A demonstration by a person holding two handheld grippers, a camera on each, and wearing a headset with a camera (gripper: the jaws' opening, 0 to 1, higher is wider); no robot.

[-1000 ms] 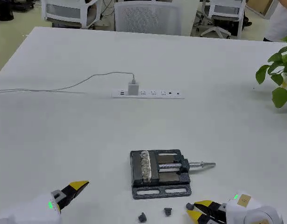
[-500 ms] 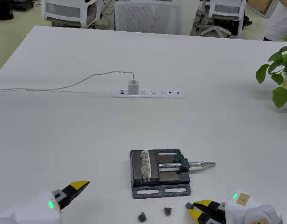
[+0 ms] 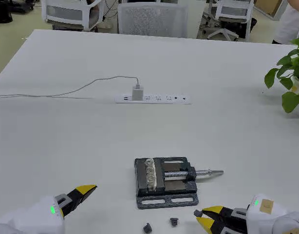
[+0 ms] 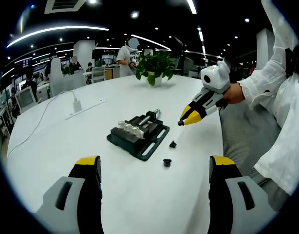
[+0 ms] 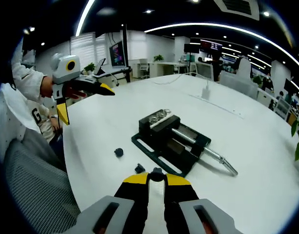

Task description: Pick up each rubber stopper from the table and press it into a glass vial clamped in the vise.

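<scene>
A small dark rubber stopper (image 4: 180, 123) is being pinched in the closed right tool (image 5: 157, 178) over the white table (image 3: 66, 146), near the black metal vise (image 3: 175, 189) clamping clear glass vials (image 3: 150, 171), apparently for pressing in, while the left tool (image 4: 154, 162) is being held open, empty.

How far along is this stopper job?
Early. The vials in the vise look unstoppered. The right gripper is shut on one stopper; the left gripper is open. Two loose stoppers wait on the table.
</scene>
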